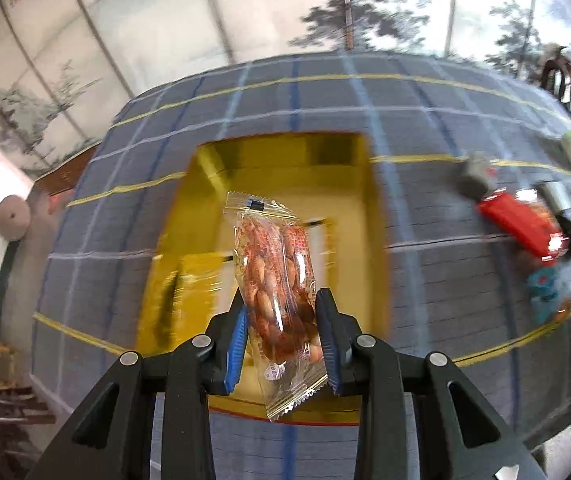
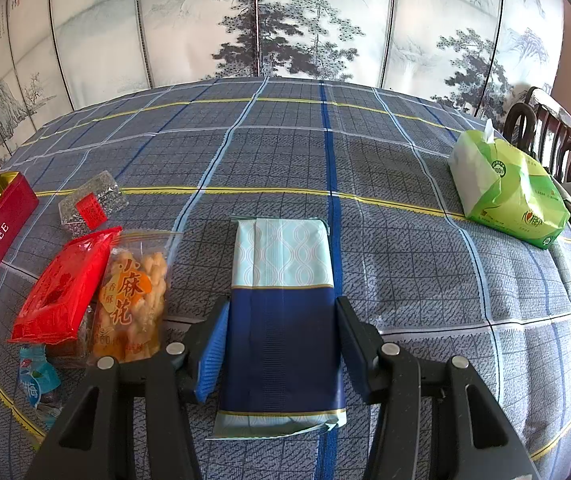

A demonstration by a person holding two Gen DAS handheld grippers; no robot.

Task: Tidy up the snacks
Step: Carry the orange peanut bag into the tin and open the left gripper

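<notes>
Hovering over the open gold tin [image 1: 369,216], the left tool [image 1: 283,336] was clenched on a clear peanut packet [image 1: 277,280], which hung above the tin's interior; blur made the height unclear. Best practice: lower until the packet sits inside the tin's walls, then release. The right tool [image 2: 281,344] gripped a blue tissue pack [image 2: 283,320], well right of the tin.

Plaid-clothed table [image 2: 365,240] bears snack packets [image 2: 97,280], tissues [image 2: 505,192].

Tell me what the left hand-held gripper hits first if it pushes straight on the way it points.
Probably the open gold-lined tin below; the peanut packet it grips would touch the tin's floor first, though depth is unclear.
</notes>
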